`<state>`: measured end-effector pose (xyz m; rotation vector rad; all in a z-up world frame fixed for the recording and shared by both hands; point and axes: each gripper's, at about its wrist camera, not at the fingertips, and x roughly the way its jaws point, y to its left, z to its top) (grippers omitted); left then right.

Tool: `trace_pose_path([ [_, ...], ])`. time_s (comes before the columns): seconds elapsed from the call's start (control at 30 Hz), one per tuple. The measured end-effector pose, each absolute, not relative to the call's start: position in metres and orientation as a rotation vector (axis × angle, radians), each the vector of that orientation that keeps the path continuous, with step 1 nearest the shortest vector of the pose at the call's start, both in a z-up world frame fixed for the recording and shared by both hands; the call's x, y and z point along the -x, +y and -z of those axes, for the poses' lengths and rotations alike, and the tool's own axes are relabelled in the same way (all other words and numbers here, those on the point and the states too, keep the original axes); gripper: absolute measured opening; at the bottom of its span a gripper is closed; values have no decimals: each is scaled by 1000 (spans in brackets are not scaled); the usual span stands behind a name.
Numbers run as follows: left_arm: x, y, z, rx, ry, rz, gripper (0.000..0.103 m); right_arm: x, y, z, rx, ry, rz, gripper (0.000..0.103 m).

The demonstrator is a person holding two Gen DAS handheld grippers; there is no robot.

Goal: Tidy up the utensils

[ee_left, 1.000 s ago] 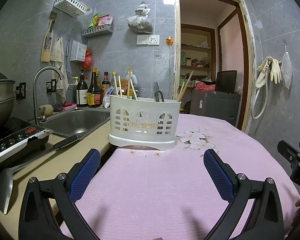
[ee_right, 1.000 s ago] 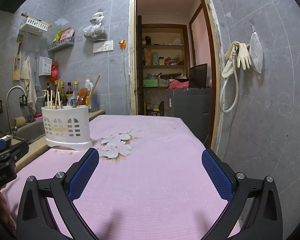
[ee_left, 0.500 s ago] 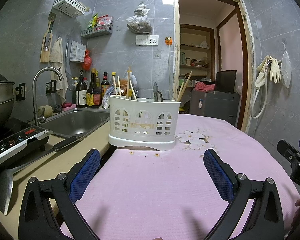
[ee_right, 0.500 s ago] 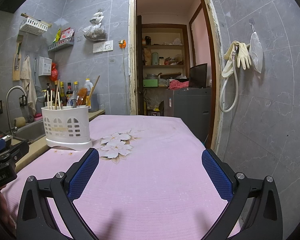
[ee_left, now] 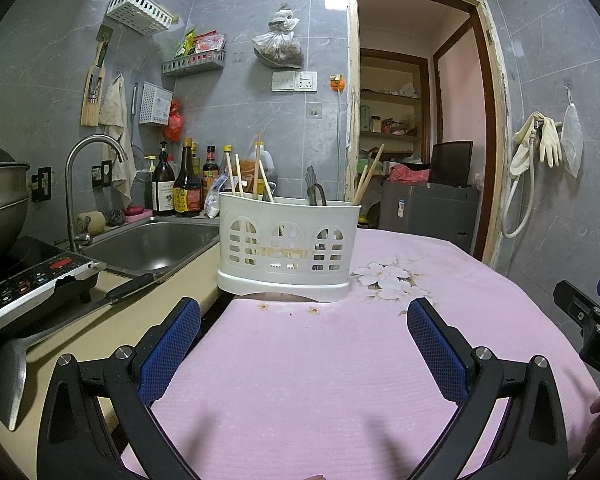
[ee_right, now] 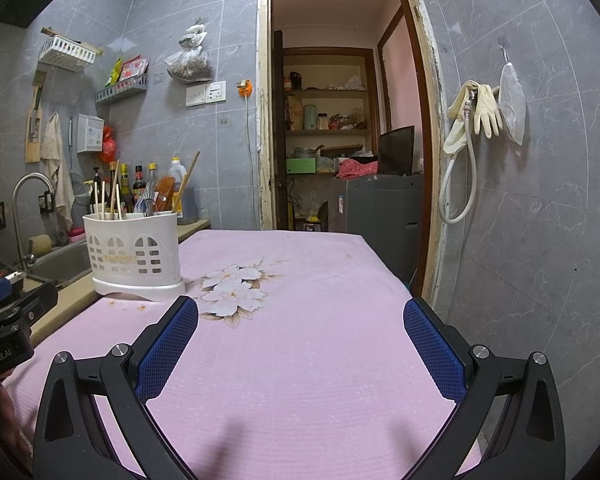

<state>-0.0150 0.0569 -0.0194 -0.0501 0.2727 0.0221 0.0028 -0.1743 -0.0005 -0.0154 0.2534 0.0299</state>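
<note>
A white plastic utensil caddy [ee_left: 286,242] stands on the pink tablecloth [ee_left: 340,360], holding several chopsticks [ee_left: 236,178] and dark-handled scissors [ee_left: 316,192]. It also shows at the left of the right wrist view [ee_right: 134,258]. My left gripper [ee_left: 304,344] is open and empty, low over the cloth, a short way in front of the caddy. My right gripper [ee_right: 300,344] is open and empty over the cloth, to the right of the caddy. A metal ladle [ee_left: 8,376] and a black-handled knife [ee_left: 128,286] lie on the beige counter to the left.
A steel sink [ee_left: 152,246] with a tap [ee_left: 88,168] sits left of the table. An induction cooker [ee_left: 28,280] with a pot [ee_left: 0,196] is at far left. Sauce bottles [ee_left: 184,184] line the wall. A doorway [ee_right: 340,120] opens behind the table.
</note>
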Motion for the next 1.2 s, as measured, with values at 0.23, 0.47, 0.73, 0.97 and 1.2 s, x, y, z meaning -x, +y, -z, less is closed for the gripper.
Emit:
trace_pose_path([
  [0.23, 16, 55, 17, 46, 272, -22, 101, -3, -174, 1, 15, 254, -30, 103],
  [0.47, 16, 55, 16, 48, 275, -17, 101, -3, -175, 2, 14, 255, -30, 103],
  [0.73, 17, 53, 17, 33, 260, -32, 101, -4, -174, 1, 14, 256, -28, 103],
  [0.97, 13, 54, 19, 35, 277, -38, 101, -4, -175, 2, 13, 256, -28, 103],
  [1.2, 13, 54, 20, 30, 278, -40, 101, -5, -175, 4, 13, 260, -28, 103],
])
